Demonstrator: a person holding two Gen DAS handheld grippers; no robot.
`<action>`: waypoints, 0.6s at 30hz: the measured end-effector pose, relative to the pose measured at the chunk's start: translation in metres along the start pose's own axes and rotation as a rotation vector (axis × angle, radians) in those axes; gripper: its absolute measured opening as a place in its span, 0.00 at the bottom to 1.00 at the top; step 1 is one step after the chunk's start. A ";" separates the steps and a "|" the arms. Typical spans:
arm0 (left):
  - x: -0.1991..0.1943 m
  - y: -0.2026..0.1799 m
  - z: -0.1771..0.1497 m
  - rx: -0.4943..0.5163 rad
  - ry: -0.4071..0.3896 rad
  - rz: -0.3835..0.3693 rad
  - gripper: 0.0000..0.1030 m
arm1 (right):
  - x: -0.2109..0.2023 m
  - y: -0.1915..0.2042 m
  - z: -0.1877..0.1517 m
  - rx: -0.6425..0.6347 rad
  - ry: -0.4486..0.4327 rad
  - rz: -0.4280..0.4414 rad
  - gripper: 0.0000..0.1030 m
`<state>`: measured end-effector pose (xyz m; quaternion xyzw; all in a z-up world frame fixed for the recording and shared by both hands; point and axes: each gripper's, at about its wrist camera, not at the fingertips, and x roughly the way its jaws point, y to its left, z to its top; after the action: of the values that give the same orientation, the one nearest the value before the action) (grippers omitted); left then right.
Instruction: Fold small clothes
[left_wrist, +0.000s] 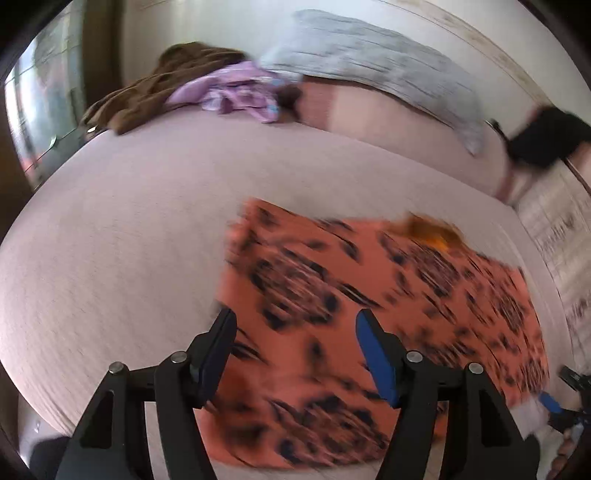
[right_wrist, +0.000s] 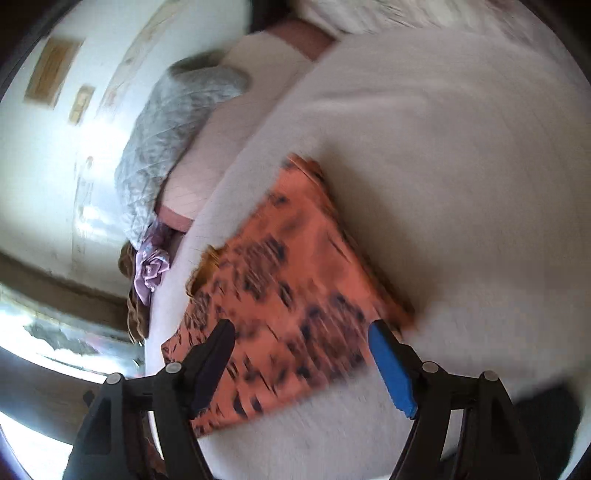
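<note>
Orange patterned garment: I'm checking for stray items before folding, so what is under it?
The orange patterned garment lies spread on the pale bedcover, which shows all around it. Anything beneath the cloth is covered.

No readable text, label, brand, number or sign in either view. Both views motion-blurred. Orange garment (left_wrist: 369, 314) carries dark blotchy print, pattern only, no lettering. Two framed items on wall (right_wrist: 51, 72) in right wrist view possibly pictures; too blurred to tell if any writing on them. Grey quilted pillow (left_wrist: 369, 62) plain. Gripper fingers (left_wrist: 376, 354) unmarked.
</note>
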<state>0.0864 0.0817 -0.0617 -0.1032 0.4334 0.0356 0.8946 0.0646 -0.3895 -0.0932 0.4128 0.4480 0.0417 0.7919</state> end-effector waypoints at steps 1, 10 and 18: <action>0.001 -0.007 -0.005 0.016 0.008 -0.011 0.66 | 0.005 -0.006 -0.006 0.025 0.012 0.005 0.77; 0.009 -0.070 -0.024 0.096 0.072 -0.020 0.66 | 0.028 -0.021 0.006 0.167 -0.068 0.076 0.76; 0.009 -0.082 -0.023 0.108 0.070 0.001 0.66 | 0.033 -0.011 0.008 0.106 -0.091 0.042 0.70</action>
<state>0.0863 -0.0032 -0.0700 -0.0557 0.4658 0.0090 0.8831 0.0868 -0.3878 -0.1209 0.4649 0.4044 0.0161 0.7874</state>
